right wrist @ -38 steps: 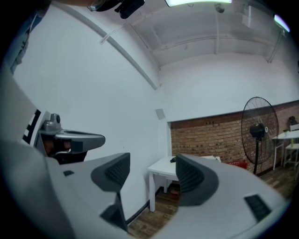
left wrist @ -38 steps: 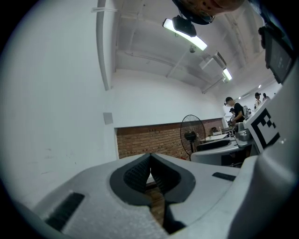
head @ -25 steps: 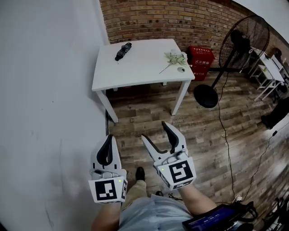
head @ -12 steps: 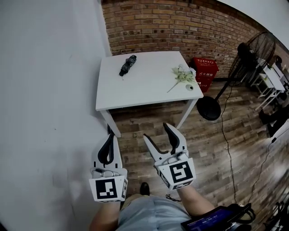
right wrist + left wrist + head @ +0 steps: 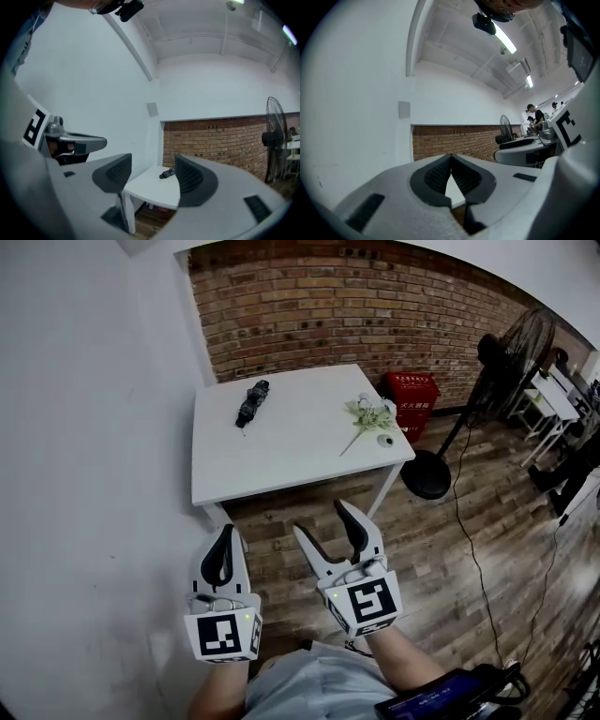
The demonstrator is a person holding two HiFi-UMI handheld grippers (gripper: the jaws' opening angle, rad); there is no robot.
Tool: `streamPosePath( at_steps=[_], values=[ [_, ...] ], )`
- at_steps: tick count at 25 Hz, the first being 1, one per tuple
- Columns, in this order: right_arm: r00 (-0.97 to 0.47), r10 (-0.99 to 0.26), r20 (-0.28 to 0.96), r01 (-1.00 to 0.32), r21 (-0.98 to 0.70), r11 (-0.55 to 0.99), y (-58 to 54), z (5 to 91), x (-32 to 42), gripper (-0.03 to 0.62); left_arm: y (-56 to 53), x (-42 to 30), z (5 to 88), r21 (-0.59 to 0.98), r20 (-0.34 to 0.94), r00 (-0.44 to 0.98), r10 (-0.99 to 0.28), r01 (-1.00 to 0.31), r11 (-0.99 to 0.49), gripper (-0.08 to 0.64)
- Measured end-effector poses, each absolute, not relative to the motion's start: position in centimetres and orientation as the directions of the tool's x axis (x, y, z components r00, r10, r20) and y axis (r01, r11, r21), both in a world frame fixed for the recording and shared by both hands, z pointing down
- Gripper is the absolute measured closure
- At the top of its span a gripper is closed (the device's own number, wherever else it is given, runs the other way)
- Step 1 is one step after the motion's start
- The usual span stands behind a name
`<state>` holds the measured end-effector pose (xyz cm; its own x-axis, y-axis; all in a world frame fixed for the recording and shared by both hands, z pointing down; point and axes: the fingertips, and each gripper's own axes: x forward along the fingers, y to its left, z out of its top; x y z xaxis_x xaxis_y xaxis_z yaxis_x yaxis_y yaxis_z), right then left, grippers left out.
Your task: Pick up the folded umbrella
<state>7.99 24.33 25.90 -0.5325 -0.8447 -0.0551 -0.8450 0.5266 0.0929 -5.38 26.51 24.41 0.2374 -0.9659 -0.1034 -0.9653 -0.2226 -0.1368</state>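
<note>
The folded black umbrella (image 5: 251, 402) lies on the far left part of a white table (image 5: 281, 451); the right gripper view shows the umbrella (image 5: 167, 174) small, between its jaws in the distance. Both grippers are held level in front of the person, short of the table's near edge. The left gripper (image 5: 224, 547) is shut, its dark pads meeting at the tips with nothing between them (image 5: 451, 165). The right gripper (image 5: 332, 527) stands open and empty (image 5: 152, 174).
A sprig of pale flowers (image 5: 367, 417) lies near the table's right edge. A red crate (image 5: 411, 395) sits by the brick wall, a standing fan (image 5: 492, 371) to the right, a cable (image 5: 466, 521) across the wood floor. A white wall (image 5: 84, 474) runs along the left.
The table and umbrella have come nearer to the grippers as the person walks forward. Both grippers keep the same pose, the left shut and the right open.
</note>
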Motion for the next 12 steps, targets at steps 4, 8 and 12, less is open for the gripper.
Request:
streamPosePath(
  at_steps=[4,8,12],
  values=[
    [-0.511,-0.858,-0.038,-0.858,0.084,0.507,23.2,26.9,8.6,0.301,25.1,-4.9,25.7,-0.128,-0.081,0.259,-0.962,-0.960,-0.248,0.554],
    [-0.502,-0.864,-0.027,-0.863,0.075,0.500,21.9,27.8,8.9,0.301,23.8,-4.4,26.7,-0.128,-0.061,0.273,-0.960,-0.956,-0.264,0.554],
    [-0.499,-0.866,-0.022,-0.865,0.068,0.497,20.1,28.3,9.2,0.301,22.1,-4.2,27.4,-0.130,-0.048,0.272,-0.961,-0.956,-0.264,0.554]
  ],
)
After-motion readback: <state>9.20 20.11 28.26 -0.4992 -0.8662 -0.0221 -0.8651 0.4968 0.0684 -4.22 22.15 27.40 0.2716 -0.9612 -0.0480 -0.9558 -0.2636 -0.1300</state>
